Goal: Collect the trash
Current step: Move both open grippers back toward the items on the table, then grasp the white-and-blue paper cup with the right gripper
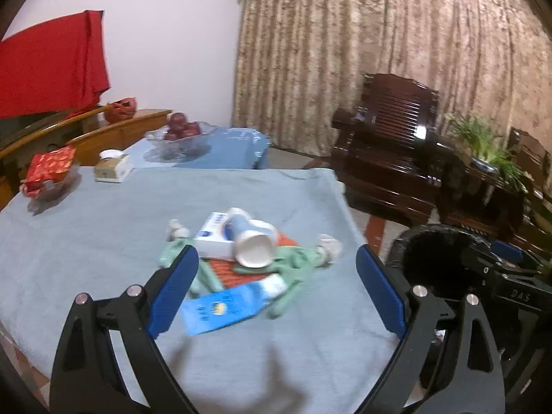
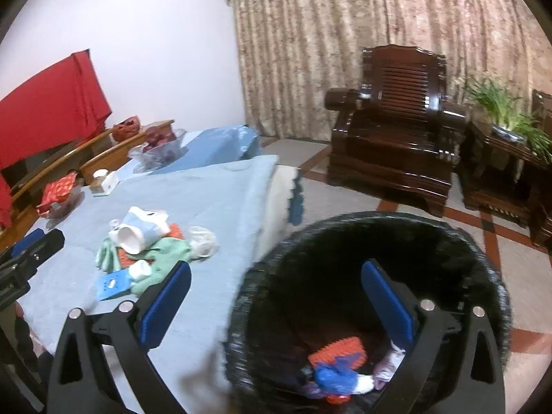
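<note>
Spreading wide, the blue tablecloth [image 1: 86, 241] leaves bare room around the trash pile [image 1: 241, 252]; the black bin [image 2: 483, 265] sits past its right edge. Left gripper [image 1: 276, 265] gapes before the pile; right gripper [image 2: 276, 286] gapes over the bin.

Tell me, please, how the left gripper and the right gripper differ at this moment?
The left gripper is over the trash pile on the table; the right gripper is over the black bin beside it. Trash lies between the left's fingers, the bin's dark interior between the right's. Both are open and empty.
</note>
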Tool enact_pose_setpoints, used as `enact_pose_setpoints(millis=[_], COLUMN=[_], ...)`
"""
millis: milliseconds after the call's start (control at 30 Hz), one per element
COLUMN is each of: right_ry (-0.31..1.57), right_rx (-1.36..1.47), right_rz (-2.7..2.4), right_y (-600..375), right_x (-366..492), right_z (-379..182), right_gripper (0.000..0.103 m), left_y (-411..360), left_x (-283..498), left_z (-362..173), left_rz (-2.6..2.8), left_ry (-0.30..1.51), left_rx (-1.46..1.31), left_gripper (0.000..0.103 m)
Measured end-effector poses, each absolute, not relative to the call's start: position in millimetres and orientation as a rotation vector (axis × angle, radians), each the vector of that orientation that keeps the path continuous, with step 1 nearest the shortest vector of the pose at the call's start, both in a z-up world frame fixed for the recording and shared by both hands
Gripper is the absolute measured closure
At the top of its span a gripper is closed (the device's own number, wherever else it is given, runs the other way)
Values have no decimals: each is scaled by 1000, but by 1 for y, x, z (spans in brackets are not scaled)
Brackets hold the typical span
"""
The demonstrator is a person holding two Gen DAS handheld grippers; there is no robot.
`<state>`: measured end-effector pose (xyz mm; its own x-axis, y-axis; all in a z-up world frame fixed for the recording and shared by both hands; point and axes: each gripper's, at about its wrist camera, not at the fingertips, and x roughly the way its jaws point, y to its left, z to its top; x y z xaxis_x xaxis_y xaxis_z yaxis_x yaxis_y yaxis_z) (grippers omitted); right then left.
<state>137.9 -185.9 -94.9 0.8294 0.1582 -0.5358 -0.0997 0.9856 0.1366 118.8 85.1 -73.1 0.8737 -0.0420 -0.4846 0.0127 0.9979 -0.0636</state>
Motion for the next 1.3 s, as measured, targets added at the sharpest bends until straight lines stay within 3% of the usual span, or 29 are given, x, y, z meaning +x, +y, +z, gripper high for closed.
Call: enact_pose_setpoints(millis=[467, 1033, 1300], right_ry=[605, 677, 715], right_rx=[60, 52, 41], right_rz=[267, 365, 388], right_y=[-76, 5, 19], right_x=[189, 249, 262], right_z=[-111, -137, -153], right_gripper=[6, 6, 17], left_y=[175, 219, 235], left_x=[139, 177, 191], left_z=[-95, -131, -147], left_rz=[141, 189, 220], left_ry=[539, 590, 612], left_rx=[-96, -133, -151], left_gripper=[13, 13, 13])
